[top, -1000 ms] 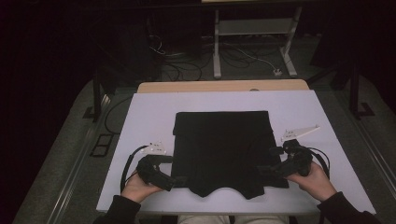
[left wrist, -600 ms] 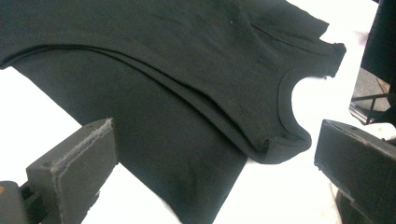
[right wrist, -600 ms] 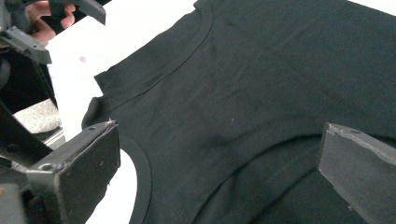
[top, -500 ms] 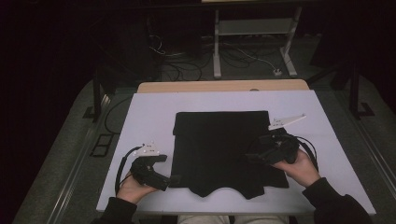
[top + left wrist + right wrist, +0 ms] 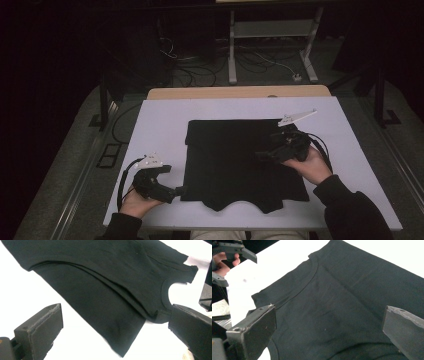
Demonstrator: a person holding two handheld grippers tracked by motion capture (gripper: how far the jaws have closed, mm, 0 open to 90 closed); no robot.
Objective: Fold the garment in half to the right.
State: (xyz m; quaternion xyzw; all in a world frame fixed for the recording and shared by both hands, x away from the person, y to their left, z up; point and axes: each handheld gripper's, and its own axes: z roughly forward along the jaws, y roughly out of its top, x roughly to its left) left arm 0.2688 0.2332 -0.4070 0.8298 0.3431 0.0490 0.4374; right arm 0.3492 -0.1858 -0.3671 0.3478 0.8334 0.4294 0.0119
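A black T-shirt point(image 5: 235, 160) lies folded flat on the white table point(image 5: 160, 125), its neckline toward the near edge. My left gripper point(image 5: 176, 190) rests on the table at the shirt's near left corner. In the left gripper view it point(image 5: 116, 308) is open, with the shirt's folded edge and collar point(image 5: 165, 290) just ahead of the jaws. My right gripper point(image 5: 261, 156) hovers over the shirt's right half. In the right gripper view it point(image 5: 329, 310) is open above the cloth point(image 5: 352, 290), holding nothing, and the other hand's gripper point(image 5: 234, 251) is at the top left.
A wooden tabletop edge point(image 5: 240, 92) borders the far side of the white table. Beyond it stand a metal frame point(image 5: 270, 30) and loose cables point(image 5: 210, 65) on the dark floor. A floor socket point(image 5: 107, 155) lies left of the table.
My right gripper has left the shirt's near right corner and moved inward and away from me over the cloth. The left gripper has shifted slightly left.
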